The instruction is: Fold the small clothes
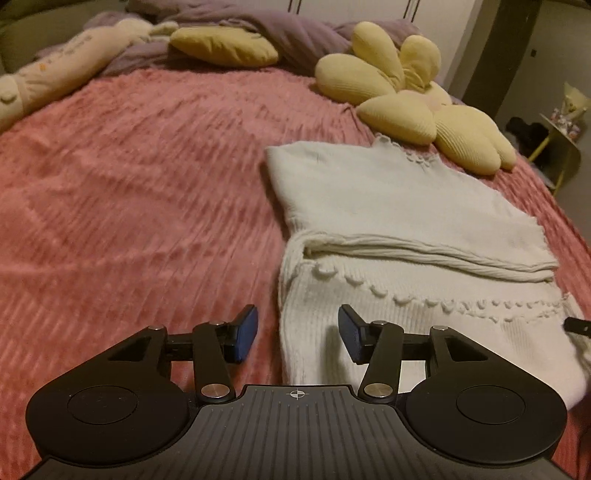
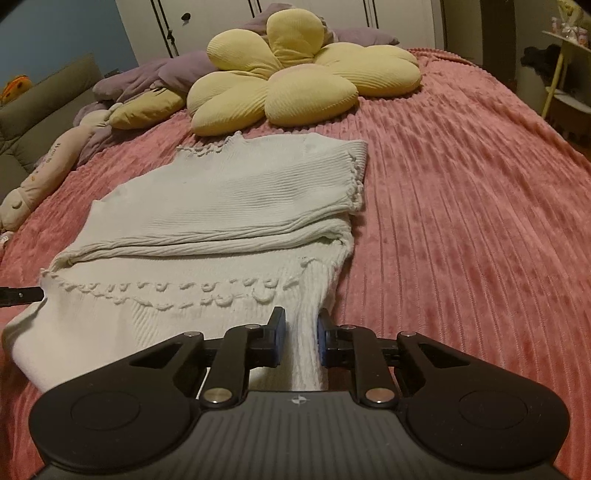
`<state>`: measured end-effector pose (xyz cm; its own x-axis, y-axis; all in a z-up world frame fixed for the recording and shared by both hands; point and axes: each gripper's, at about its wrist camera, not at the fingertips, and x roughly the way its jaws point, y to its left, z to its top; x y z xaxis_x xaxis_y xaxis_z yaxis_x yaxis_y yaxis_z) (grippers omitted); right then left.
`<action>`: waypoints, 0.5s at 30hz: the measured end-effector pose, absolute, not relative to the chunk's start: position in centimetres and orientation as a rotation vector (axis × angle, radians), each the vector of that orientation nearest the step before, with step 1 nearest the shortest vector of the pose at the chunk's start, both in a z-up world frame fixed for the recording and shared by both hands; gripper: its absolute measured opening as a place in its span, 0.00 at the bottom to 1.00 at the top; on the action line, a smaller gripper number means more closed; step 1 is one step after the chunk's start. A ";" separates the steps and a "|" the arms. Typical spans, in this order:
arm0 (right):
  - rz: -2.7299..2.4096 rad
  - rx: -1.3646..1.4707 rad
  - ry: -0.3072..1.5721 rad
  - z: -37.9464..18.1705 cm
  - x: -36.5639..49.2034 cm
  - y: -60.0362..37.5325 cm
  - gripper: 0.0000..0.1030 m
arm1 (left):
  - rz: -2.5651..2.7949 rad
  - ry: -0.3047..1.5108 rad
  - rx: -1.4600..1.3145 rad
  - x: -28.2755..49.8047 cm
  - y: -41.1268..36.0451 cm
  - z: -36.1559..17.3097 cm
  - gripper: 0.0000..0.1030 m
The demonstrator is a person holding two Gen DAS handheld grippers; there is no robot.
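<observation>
Our right gripper (image 2: 301, 334) pinches the white knit sweater's (image 2: 221, 206) near hem corner; left gripper (image 1: 297, 334) gapes half-open, empty, straddling its corner. We should clamp left first, then lift both evenly across the pink bedspread (image 2: 461, 221).

The 2 wrist cameras look forward and down across the bed (image 1: 129, 177), close over the white sweater (image 1: 388, 206) (image 2: 221, 206), from its left and right near corners.

Bed cover (image 1: 129, 192) left of the white sweater (image 1: 388, 206) is bare, wide lane for a gripper. Right of the sweater also bare. Far end blocked: yellow flower cushion (image 2: 295, 77) just beyond the collar, purple blanket (image 1: 295, 29) and long plush toy (image 1: 55, 70) along the head.
</observation>
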<state>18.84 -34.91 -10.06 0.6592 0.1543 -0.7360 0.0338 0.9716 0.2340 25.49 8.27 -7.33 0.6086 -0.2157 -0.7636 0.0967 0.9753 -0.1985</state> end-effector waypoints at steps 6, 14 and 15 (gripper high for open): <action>0.075 0.248 0.859 -10.3 19.0 -34.7 0.24 | -0.221 0.967 -0.203 26.7 8.1 -8.6 0.39; 0.074 0.161 0.850 -10.1 19.0 -33.7 0.10 | -0.199 0.882 -0.052 24.9 5.8 -7.0 0.15; 0.073 0.144 0.841 -10.0 18.9 -33.5 0.08 | -0.201 0.863 -0.039 24.5 5.6 -6.6 0.15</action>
